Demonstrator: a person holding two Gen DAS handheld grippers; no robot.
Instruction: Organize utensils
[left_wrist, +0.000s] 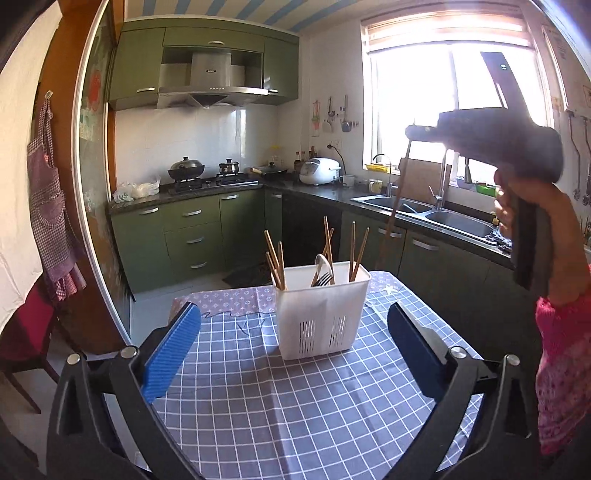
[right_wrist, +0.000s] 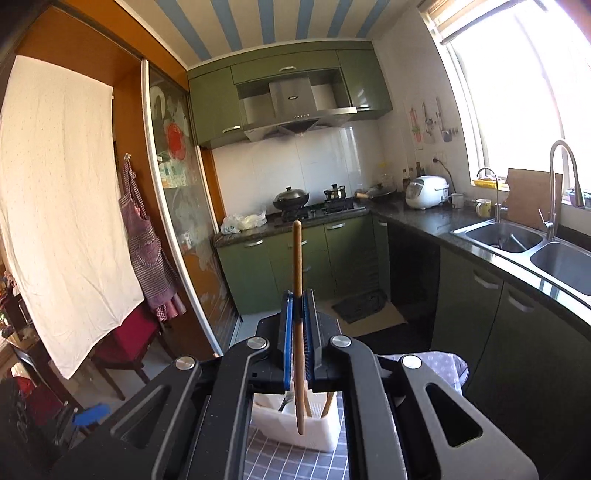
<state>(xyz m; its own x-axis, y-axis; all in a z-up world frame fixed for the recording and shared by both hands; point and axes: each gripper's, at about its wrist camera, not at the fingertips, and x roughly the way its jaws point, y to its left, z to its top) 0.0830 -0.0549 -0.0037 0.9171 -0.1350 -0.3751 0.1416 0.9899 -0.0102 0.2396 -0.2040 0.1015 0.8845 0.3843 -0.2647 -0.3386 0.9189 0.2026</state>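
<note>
A white plastic utensil holder (left_wrist: 320, 310) stands on the checked tablecloth, holding several wooden chopsticks (left_wrist: 277, 264), a spoon and a fork (left_wrist: 322, 277). My left gripper (left_wrist: 293, 334) is open and empty, its blue pads either side of the holder and a little nearer than it. My right gripper (left_wrist: 415, 132) is held high at the right, shut on a wooden chopstick (left_wrist: 393, 210) that hangs down. In the right wrist view the gripper (right_wrist: 299, 299) clamps that chopstick (right_wrist: 297, 258) upright, its lower tip above the holder (right_wrist: 295, 424).
The table (left_wrist: 280, 406) has a blue-grey checked cloth. Behind are green kitchen cabinets (left_wrist: 192, 236), a stove with pots (left_wrist: 186, 170), a rice cooker (left_wrist: 318, 170) and a double sink (left_wrist: 424, 210) under a bright window. A red chair (left_wrist: 26, 332) stands left.
</note>
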